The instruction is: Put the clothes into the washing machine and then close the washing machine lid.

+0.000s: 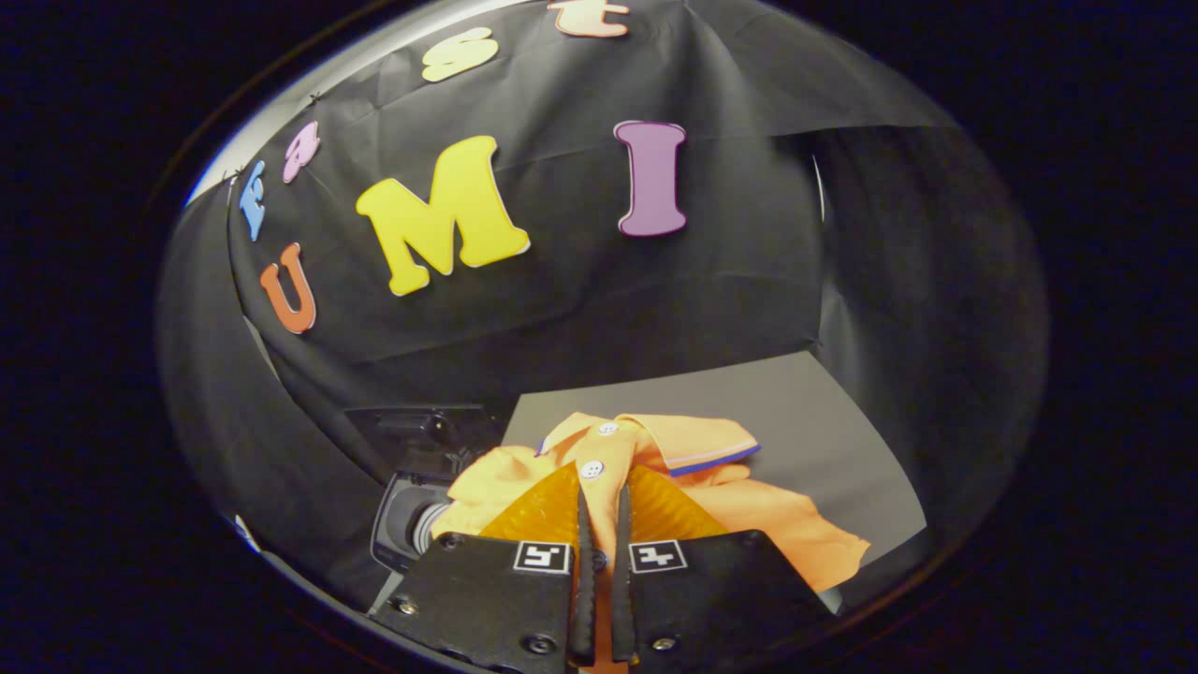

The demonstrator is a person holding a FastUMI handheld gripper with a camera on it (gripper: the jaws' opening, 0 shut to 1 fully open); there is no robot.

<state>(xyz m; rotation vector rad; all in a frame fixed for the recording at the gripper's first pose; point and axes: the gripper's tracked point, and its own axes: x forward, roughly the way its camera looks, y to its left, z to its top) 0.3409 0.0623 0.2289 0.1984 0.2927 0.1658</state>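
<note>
An orange shirt (749,510) with white buttons and a blue-edged collar hangs from my gripper (602,501). Both fingers are shut on the buttoned strip of the shirt, with cloth squeezed between them and spilling out to either side. The garment is lifted above a grey surface (824,421) that lies beyond and right of the fingers. To the left of the fingers, partly hidden behind the shirt, is the dark washing machine (412,510) with its round opening; its lid (421,426) stands up behind it.
The black cloth wall (580,309) closes off the space behind the grey surface and the machine, and wraps round on both sides.
</note>
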